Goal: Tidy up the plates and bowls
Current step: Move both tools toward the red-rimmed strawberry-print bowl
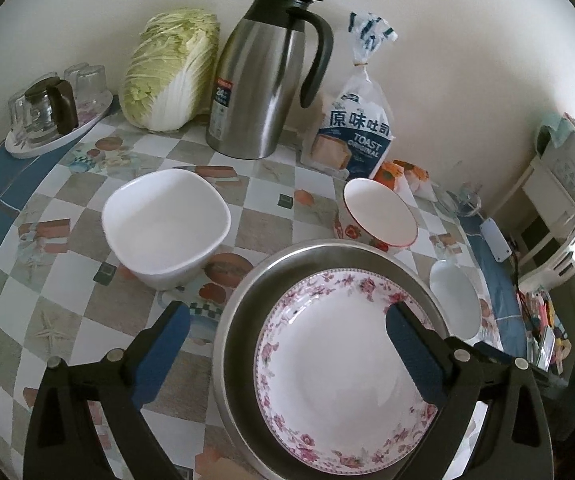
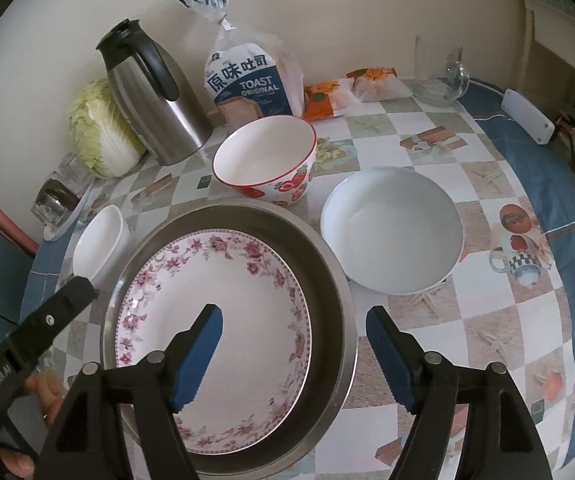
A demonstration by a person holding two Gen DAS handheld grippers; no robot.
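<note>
A pink-flowered plate (image 1: 339, 376) (image 2: 223, 332) lies inside a wide steel pan (image 1: 239, 320) (image 2: 327, 280) at the table's near edge. My left gripper (image 1: 287, 320) is open, its fingers astride the pan's left rim. My right gripper (image 2: 293, 320) is open, astride the pan's right rim. A white squarish bowl (image 1: 167, 224) (image 2: 97, 240) stands left of the pan. A red-flowered bowl (image 1: 379, 216) (image 2: 265, 160) stands behind it. A white round bowl (image 1: 453, 300) (image 2: 391, 232) stands to the right.
Along the wall stand a steel thermos jug (image 1: 263, 76) (image 2: 151, 88), a cabbage (image 1: 167, 68) (image 2: 99, 128), a toast bag (image 1: 355, 128) (image 2: 247, 80) and snack packets (image 2: 343, 92). A tray of glasses (image 1: 51, 112) sits far left. A glass jug (image 2: 441, 72) is back right.
</note>
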